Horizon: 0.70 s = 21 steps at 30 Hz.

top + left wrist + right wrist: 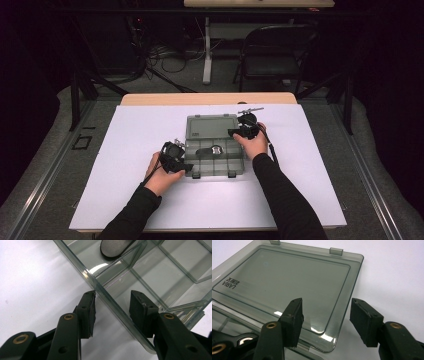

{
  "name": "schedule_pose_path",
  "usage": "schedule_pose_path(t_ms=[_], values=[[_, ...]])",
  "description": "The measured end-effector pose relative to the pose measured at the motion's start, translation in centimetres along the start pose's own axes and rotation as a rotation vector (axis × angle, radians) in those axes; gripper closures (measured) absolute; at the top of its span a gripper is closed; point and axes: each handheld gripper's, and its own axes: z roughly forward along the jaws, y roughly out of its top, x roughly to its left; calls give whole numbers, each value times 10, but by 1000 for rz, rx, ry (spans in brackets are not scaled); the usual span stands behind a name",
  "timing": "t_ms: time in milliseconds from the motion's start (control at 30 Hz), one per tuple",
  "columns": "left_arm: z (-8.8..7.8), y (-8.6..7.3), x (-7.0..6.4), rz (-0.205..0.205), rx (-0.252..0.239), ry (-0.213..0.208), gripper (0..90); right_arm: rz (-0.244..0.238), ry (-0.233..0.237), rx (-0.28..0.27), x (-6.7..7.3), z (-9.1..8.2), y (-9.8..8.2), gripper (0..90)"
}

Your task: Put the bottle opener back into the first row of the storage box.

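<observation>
I've got a clear, smoky plastic organiser box (215, 152) sitting mid-table on the white sheet (125, 150), lid (212, 127) swung fully open and lying flat behind the tray, away from me. Tray is split into compartments by thin dividers; a dark oval item (115, 247) lies in one of them, w/ a small shiny piece (216, 150) next to it in the high view. Two latch tabs stick out on the tray's near edge.

Left gripper (176, 156) is at the tray's left side. In the left gripper view its jaws straddle the tray's clear side wall (110, 300): one pad outside over the sheet, tip right at the rim, the other inside a compartment. There's a gap on both sides of the wall, so the jaws stand apart and aren't clamped on anything.

Right gripper (245, 127) is at the lid's right edge, near the hinge end. In the right gripper view the jaws are spread wide over the lid's corner (337, 340), one pad above the lid panel, the other out over the sheet. Nothing pinched btwn them. Printed lettering (230, 283) shows on the lid's left part, and two small tabs (336, 251) on its far edge.
</observation>
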Motion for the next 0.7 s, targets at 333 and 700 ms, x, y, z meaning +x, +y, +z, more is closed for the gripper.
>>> schedule_pose_path(t_ms=[333, 700], values=[[0, 0, 0, 0, 0, 0, 560, 54, 35, 2, -3, 5, -4, 407], [0, 0, 0, 1, -2, 3, 561, 98, 67, 2, -6, 7, -6, 379]])
